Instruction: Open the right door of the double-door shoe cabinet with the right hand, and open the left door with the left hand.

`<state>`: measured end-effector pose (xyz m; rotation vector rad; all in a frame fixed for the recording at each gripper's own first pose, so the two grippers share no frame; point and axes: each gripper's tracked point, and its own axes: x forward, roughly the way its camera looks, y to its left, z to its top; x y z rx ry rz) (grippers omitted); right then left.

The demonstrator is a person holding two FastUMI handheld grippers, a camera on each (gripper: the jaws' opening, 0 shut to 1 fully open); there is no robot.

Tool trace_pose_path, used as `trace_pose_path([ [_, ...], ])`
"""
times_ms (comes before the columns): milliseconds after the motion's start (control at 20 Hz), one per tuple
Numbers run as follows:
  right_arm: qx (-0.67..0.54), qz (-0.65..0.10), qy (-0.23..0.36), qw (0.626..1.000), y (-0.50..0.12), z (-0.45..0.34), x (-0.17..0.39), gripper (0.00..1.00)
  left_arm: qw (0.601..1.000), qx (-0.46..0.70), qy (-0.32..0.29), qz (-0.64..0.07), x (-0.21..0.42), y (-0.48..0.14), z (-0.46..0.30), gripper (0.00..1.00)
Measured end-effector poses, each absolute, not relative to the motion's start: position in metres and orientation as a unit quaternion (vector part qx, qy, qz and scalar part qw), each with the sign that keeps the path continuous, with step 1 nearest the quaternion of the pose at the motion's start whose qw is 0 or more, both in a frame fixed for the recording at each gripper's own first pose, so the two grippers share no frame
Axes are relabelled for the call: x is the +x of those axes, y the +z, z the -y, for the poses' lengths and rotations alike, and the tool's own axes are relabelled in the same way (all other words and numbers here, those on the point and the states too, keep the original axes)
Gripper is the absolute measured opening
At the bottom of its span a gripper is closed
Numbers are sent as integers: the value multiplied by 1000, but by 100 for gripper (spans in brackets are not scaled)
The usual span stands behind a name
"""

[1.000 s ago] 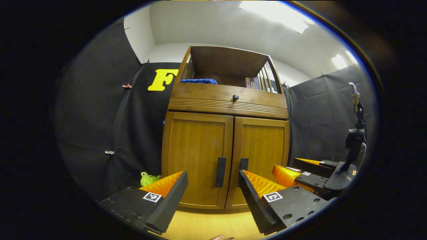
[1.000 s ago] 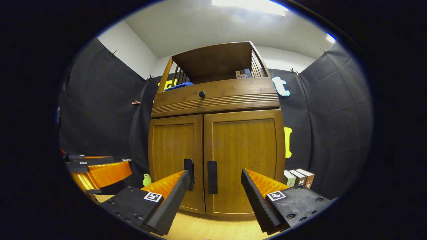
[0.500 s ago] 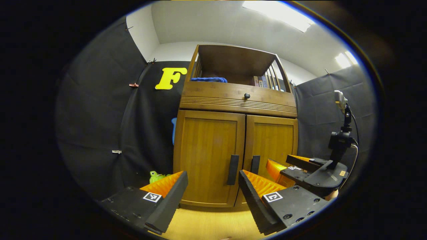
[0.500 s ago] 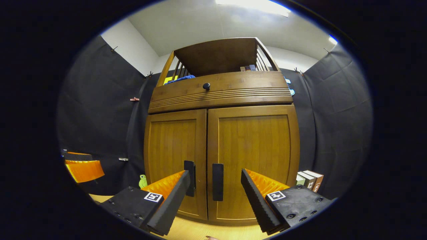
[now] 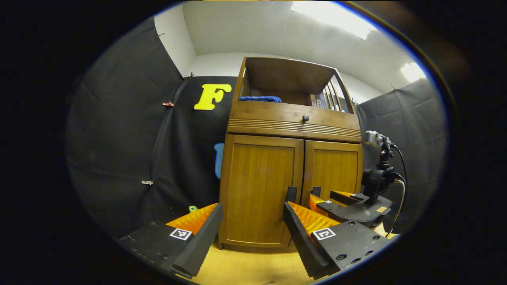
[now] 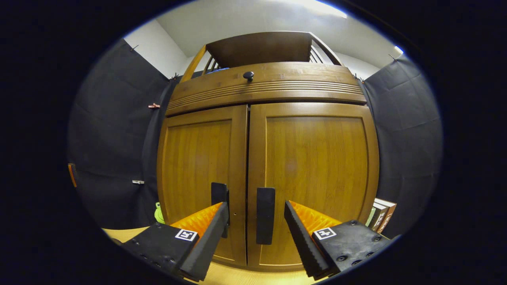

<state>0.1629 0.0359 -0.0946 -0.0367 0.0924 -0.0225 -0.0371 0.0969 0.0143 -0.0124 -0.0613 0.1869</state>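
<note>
**Desk:** What did the right gripper view show?

**Operator:** I had the right gripper (image 6: 255, 221) close before the tall brown wooden double-door shoe cabinet (image 6: 269, 158), which stood on the pale wooden floor (image 6: 245, 277) against the black cloth wall. Its fingers stood wide apart and gripped nothing. The flat black vertical handle of the right door (image 6: 265, 215) rose in the gap between the fingertips; I could not tell whether either finger touched it. The matching black handle of the left door (image 6: 219, 194) sat just beside it, partly behind my left-hand finger (image 6: 206, 233). Both doors were shut, their edges meeting at the centre seam.

**Desk:** And the left gripper view?

**Operator:** My left gripper (image 5: 253, 229) was farther back, fingers equally wide and empty, facing the left door (image 5: 261, 186). The right gripper (image 5: 336, 202) appeared there too, low at the right door (image 5: 334, 170), near its handle.

**Desk:** Anything else?

**Operator:** A small round black knob (image 6: 248, 75) marked the drawer front above the doors. A folded blue cloth (image 5: 259, 99) and several upright books (image 5: 319, 101) lay on the open top shelf. A small green toy (image 6: 158, 213) sat on the floor left of the cabinet, and a few books (image 6: 380, 215) stood at its right.
</note>
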Motion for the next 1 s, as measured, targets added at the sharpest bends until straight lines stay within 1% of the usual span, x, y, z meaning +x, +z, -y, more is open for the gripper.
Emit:
trace_pose_path([
  [50, -21, -49, -17, 998, -100, -33, 172, 93, 995, -7, 96, 30, -38, 14, -99, 95],
  [100, -24, -51, -25, 998, -105, -27, 173, 86, 995, -7, 98, 29, -39, 13, -102, 95],
  [200, -31, -59, -35, 997, -116, -23, 187, 80, 994, -7, 104, 32, -40, 15, -108, 95],
  [300, -31, -75, -33, 996, -133, -26, 199, 80, 994, -8, 105, 34, -41, 15, -111, 95],
  [350, -35, -82, -45, 995, -140, -22, 202, 81, 994, -10, 106, 32, -41, 14, -113, 95],
  [400, -38, -88, -51, 994, -148, -19, 206, 64, 994, -11, 108, 29, -41, 10, -116, 92],
  [450, -38, -94, -58, 993, -154, -17, 210, 63, 994, -11, 110, 25, -42, 9, -118, 92],
  [500, -39, -98, -66, 992, -160, -15, 214, 58, 993, -9, 113, 23, -43, 7, -122, 95],
  [550, -46, -95, -83, 991, -161, -8, 214, 58, 993, -7, 118, 21, -42, 6, -126, 95],
  [600, -39, -91, -84, 992, -160, -10, 215, 40, 992, -7, 121, 20, -43, 4, -128, 95],
  [650, -39, -86, -88, 992, -159, -10, 214, 38, 992, -8, 123, 18, -43, 3, -130, 95],
  [750, -43, -83, -82, 992, -158, -10, 215, 28, 992, -12, 126, 14, -42, 0, -134, 95],
  [800, -39, -85, -78, 993, -159, -10, 217, 28, 992, -14, 127, 13, -42, -2, -136, 95],
  [900, -40, -87, -69, 993, -157, -12, 210, 19, 991, -16, 129, 12, -43, -5, -138, 95],
  [950, -42, -88, -66, 993, -157, -11, 207, 19, 991, -17, 129, 11, -42, -6, -138, 95],
  [1000, -43, -87, -65, 993, -155, -12, 205, 24, 992, -17, 127, 9, -42, -7, -136, 95],
])
